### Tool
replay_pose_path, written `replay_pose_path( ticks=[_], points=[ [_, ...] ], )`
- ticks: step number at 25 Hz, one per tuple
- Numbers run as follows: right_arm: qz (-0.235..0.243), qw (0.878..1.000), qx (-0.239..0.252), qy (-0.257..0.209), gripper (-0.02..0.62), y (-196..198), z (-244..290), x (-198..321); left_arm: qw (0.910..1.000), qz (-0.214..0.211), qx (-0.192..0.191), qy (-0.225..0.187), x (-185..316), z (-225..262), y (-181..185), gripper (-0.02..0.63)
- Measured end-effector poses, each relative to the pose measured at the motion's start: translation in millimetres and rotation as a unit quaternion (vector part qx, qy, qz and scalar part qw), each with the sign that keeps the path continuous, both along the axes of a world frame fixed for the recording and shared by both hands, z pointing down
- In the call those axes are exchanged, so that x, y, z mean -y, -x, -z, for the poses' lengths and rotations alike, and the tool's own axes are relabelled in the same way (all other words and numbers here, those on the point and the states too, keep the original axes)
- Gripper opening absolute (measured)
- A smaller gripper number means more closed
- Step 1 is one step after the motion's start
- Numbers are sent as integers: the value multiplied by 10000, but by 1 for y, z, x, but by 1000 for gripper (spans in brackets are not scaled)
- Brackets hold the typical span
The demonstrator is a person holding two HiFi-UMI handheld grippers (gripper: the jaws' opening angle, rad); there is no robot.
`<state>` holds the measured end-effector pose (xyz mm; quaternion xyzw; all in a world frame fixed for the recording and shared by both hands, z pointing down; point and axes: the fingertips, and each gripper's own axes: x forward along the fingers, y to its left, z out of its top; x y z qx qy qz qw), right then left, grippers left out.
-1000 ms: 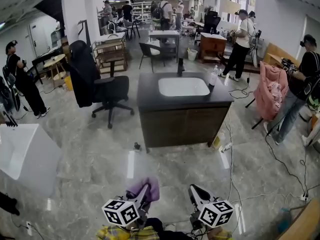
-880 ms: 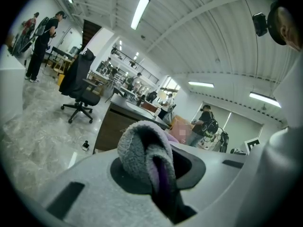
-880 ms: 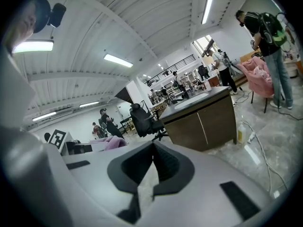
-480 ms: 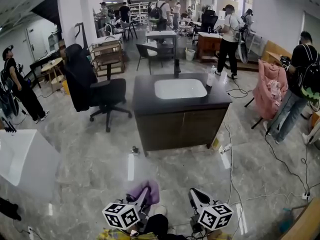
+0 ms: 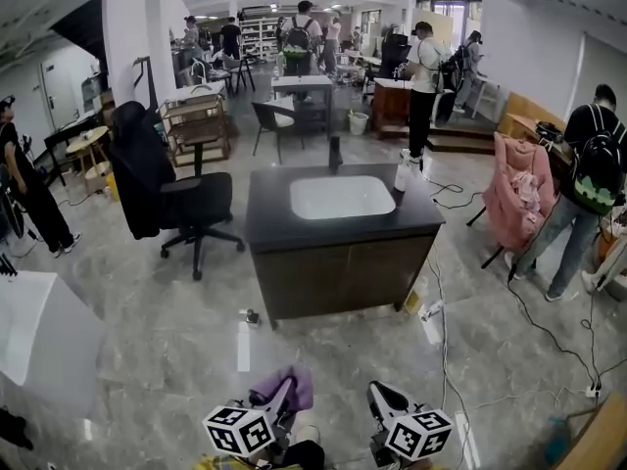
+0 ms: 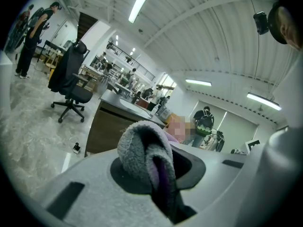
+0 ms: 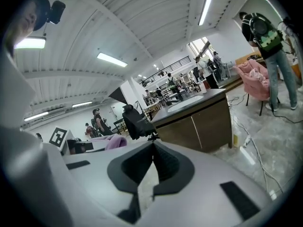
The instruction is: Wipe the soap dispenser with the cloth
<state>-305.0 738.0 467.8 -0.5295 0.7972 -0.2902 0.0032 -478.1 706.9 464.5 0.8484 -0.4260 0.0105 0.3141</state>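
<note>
Purple-grey fleece cloth (image 6: 142,150) is pinched in my left gripper's (image 5: 286,388) jaws and bunches up above them, at the bottom centre of the head view. My right gripper (image 5: 378,394) is just beside it, jaws closed together with nothing between them. The soap dispenser (image 5: 401,176), a pale bottle, stands upright on the dark tabletop (image 5: 269,218) of the sink cabinet. It is just right of the white basin (image 5: 341,196), mid-frame, well apart from both grippers. A black office chair (image 5: 191,204) stands left of the cabinet.
</note>
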Motion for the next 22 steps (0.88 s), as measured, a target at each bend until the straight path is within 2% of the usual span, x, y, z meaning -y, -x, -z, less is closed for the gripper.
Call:
replay_pose_path(
  ticks=[11,22],
  points=[
    [-202,9998,-71,0,5,-2,-1,81,9997,-261,-2,24,86,-8,-3,58],
    [-318,9994,-110,-46,5,19,-3,151,9980,-629,57,-15,155,-14,7,58]
  ],
)
